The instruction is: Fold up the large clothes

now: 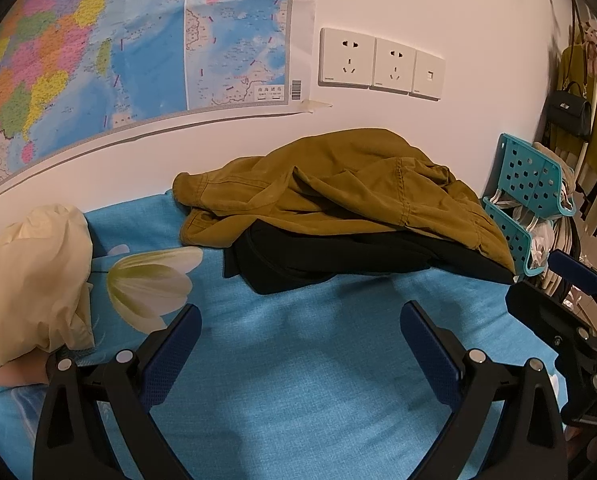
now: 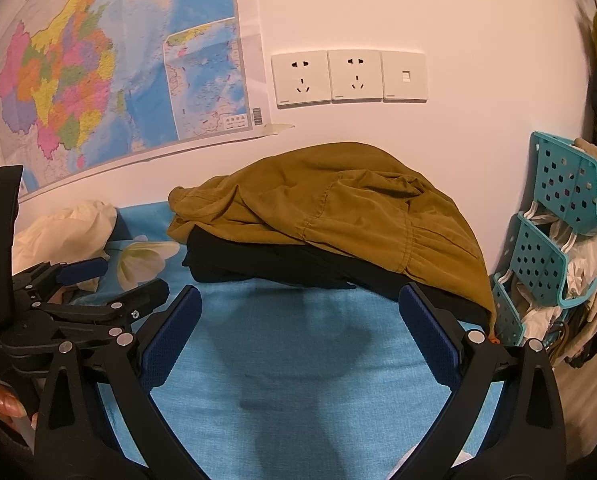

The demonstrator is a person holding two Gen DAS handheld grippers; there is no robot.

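Observation:
A crumpled olive-brown garment (image 1: 338, 192) (image 2: 330, 204) lies heaped against the wall on top of a black garment (image 1: 310, 260) (image 2: 266, 264). Both rest on the blue bedsheet (image 1: 298, 380) (image 2: 298, 360). My left gripper (image 1: 300, 320) hovers open over bare sheet just short of the pile, nothing between its blue pads. My right gripper (image 2: 300, 304) is open too, its tips close to the black garment's front edge. Each gripper shows in the other's view: the right one at the right edge of the left wrist view (image 1: 570, 280), the left one at the left edge of the right wrist view (image 2: 110, 284).
A cream pillow (image 1: 30, 284) (image 2: 70, 224) lies at the left by the wall. A teal perforated rack (image 1: 526, 200) (image 2: 554, 240) with hangers stands right of the pile. A map (image 1: 118, 52) and wall sockets (image 1: 378, 64) hang above. A hand (image 2: 2, 400) grips the left tool.

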